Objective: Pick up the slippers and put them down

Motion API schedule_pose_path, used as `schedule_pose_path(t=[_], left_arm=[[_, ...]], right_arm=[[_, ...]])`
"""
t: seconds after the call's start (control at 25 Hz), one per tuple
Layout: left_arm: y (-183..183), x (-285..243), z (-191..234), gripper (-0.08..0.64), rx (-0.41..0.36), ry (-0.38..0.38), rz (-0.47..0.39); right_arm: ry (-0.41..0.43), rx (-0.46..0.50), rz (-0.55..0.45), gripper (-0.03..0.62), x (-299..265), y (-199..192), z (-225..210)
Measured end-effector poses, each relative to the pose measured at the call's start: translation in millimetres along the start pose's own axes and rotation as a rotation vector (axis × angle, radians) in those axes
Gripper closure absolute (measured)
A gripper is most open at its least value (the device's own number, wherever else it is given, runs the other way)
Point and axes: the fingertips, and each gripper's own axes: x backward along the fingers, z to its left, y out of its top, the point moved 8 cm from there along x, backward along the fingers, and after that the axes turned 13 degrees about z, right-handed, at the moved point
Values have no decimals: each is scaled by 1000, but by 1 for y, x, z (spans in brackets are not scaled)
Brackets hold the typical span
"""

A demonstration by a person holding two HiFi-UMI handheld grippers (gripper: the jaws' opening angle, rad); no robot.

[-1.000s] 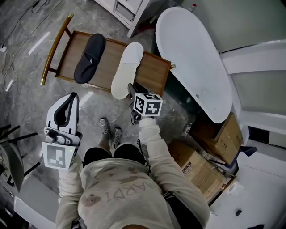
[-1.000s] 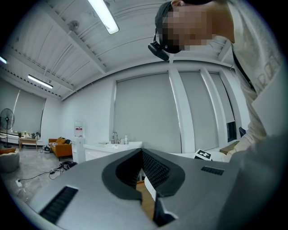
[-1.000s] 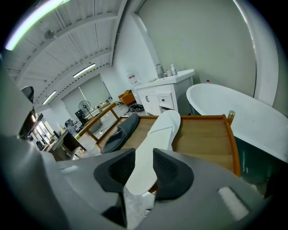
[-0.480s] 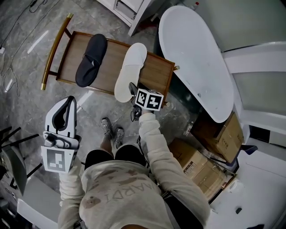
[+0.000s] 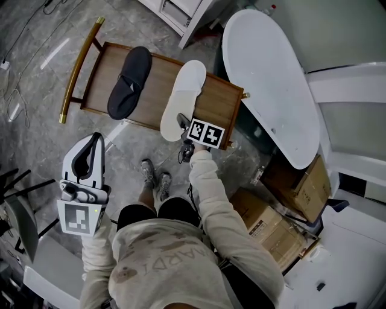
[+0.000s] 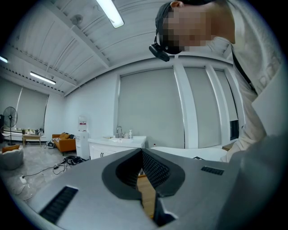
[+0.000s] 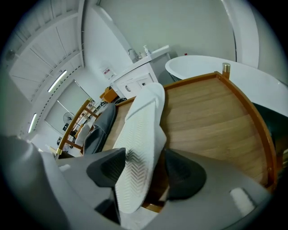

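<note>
A white slipper [image 5: 181,96] lies sole up on the wooden bench [image 5: 214,102], its near end overhanging the front edge. My right gripper [image 5: 183,124] stands at that near end. Its jaws have just been opening, and the slipper's ribbed sole [image 7: 139,134] stands loose between the spread pads of the right gripper [image 7: 144,168]. A dark slipper [image 5: 129,81] rests further left on the bench and shows in the right gripper view as well [image 7: 101,128]. My left gripper [image 5: 90,145] hangs off to the lower left, away from the bench, its jaws [image 6: 141,155] shut on nothing.
A white bathtub [image 5: 265,78] stands right of the bench, with cardboard boxes [image 5: 283,205] nearer me. A white cabinet [image 5: 181,9] is behind the bench. The bench has a raised brass-tipped rail [image 5: 75,69] at its left end. The person's shoes [image 5: 154,175] stand on the marble floor.
The right gripper has sunk toward the bench with the white slipper, and its jaws have spread off it. The left gripper has drifted a little.
</note>
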Motion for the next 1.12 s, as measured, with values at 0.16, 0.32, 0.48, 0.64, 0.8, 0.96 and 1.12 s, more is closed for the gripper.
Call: schedule_pose_path(t=[0.16, 0.32, 0.48, 0.64, 0.8, 0.96, 1.12], left_arm=[[-27, 10, 2, 557, 37, -1, -3], [-42, 17, 3, 557, 86, 8, 14], [-24, 15, 1, 557, 35, -2, -9], [-53, 28, -6, 557, 51, 1, 38], [-40, 30, -13, 557, 10, -21, -6], [-39, 36, -20, 557, 5, -31, -29], [-38, 44, -27, 557, -7, -24, -24]], right_arm=[[60, -41, 2, 373, -5, -1, 4], [91, -62, -19, 424, -2, -2, 10], [156, -90, -67, 499, 11, -1, 17], [202, -62, -109, 534, 26, -4, 27], [211, 1, -133, 541, 40, -9, 36], [215, 42, -158, 543, 55, -13, 41], [225, 53, -177, 543, 69, -18, 43]])
